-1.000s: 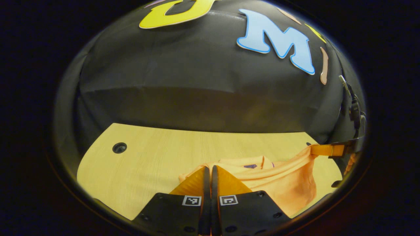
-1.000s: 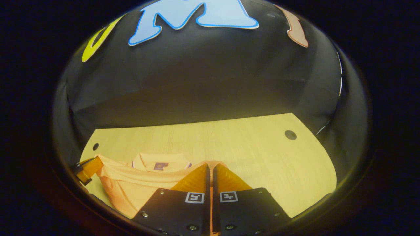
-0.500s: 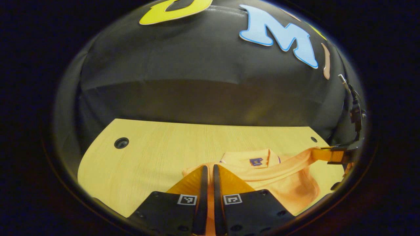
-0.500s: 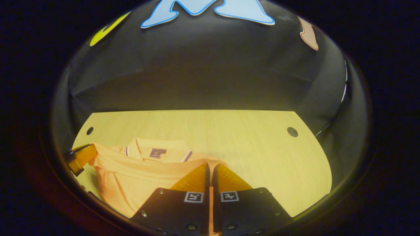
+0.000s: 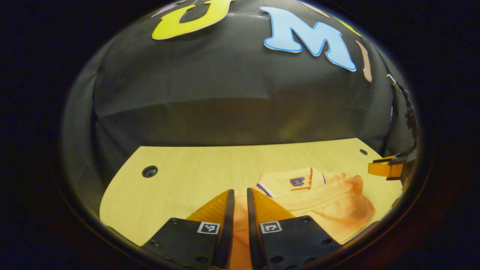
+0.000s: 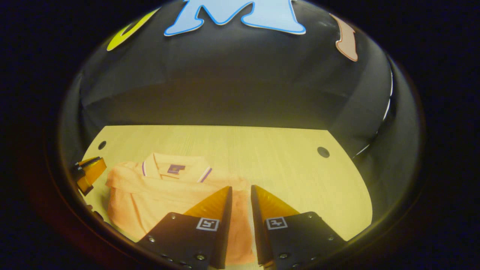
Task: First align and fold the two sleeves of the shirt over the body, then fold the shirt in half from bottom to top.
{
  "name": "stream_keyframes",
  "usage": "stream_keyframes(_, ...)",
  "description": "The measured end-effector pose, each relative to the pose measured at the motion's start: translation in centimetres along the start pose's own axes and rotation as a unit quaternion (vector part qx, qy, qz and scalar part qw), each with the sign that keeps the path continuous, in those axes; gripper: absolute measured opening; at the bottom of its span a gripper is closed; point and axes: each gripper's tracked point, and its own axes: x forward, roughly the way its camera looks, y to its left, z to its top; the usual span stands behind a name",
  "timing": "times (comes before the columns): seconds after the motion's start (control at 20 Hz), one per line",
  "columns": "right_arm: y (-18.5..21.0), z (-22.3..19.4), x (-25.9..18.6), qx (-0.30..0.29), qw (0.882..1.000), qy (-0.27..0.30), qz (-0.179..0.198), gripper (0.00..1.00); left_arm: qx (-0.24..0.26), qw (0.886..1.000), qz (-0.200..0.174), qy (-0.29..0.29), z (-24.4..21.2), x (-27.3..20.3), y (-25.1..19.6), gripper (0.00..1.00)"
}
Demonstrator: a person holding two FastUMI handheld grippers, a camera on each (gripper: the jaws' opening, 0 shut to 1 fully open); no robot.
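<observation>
No words, brands or numbers can be read. A small dark purple patch sits inside the collar of the folded orange polo shirt [image 6: 157,191], which lies near the front edge of the pale wooden table [image 6: 285,176]; whatever is printed on the patch is too small to make out. Square black-and-white coded markers, carrying patterns and no letters, stand on the flat black bodies of both grippers' fingers.
</observation>
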Motion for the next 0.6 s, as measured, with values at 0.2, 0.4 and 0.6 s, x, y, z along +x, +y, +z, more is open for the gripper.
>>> stream_keyframes(0.2,-0.8,-0.1,-1.7,-0.001,1.000,-0.010,0.001,0.53,0.005,1.000,-0.003,-0.010,0.3,-1.3,-0.7,0.48)
stream_keyframes(0.4,-1.2,0.4,-4.5,-0.001,0.999,-0.038,0.002,0.81,0.011,1.000,-0.005,-0.024,0.7,-3.1,-1.5,0.68)
stream_keyframes(0.6,-1.7,1.0,-8.6,-0.019,0.997,-0.080,-0.002,0.84,0.014,0.999,-0.008,-0.045,1.5,-6.3,-2.7,0.78)
